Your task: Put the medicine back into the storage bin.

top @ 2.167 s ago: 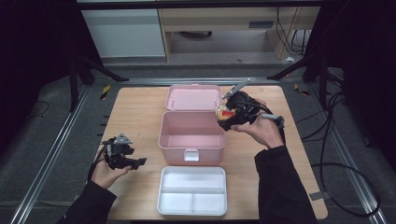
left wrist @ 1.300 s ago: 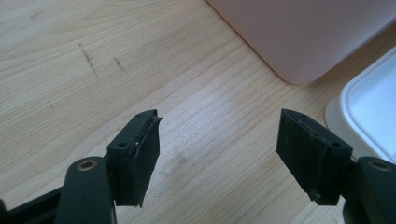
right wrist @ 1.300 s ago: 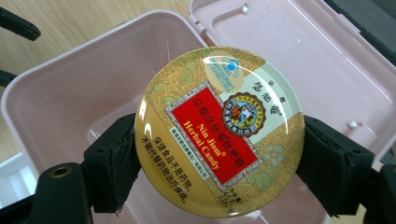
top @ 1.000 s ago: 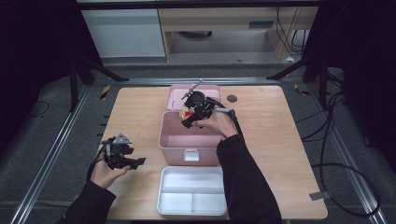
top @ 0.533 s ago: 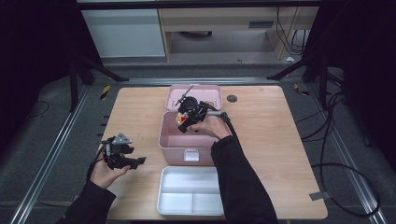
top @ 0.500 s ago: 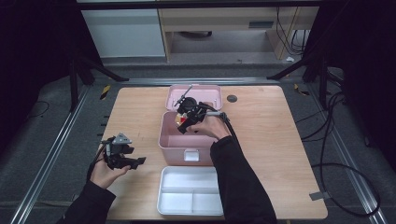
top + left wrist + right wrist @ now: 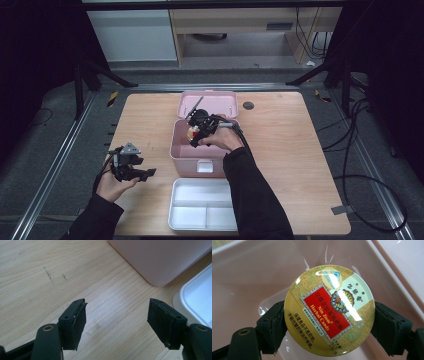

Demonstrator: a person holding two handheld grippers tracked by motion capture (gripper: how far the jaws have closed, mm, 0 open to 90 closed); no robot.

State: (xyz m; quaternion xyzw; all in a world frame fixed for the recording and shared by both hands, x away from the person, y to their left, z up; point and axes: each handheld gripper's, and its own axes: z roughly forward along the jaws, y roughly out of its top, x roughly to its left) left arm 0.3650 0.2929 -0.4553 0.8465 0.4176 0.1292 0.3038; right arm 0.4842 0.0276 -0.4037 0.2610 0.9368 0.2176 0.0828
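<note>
**Candy tin held down inside the pink box**

The round gold metal candy tin with a red label (image 7: 329, 311) sits gripped at its rim between the two black pads of the right claw (image 7: 329, 325), one pad on each side, lid facing the camera. It hangs low inside the open pink plastic storage box (image 7: 200, 150), probably so it can be set on the box floor rather than dropped. In the high view the right claw (image 7: 202, 131) reaches over the box's near wall, with the tin a small pale spot beneath it; the printed label is legible in the right gripper view alone.

The box's lid (image 7: 210, 100) lies flipped back behind it. A white divided plastic tray (image 7: 202, 210) rests on the wooden bench (image 7: 290, 165) just in front of the box.

The left claw (image 7: 131, 167) waits near the bench's left edge, well apart from the box. The left gripper view shows its jaws spread with nothing between them, bare wood below, and the box corner and tray rim ahead.
</note>
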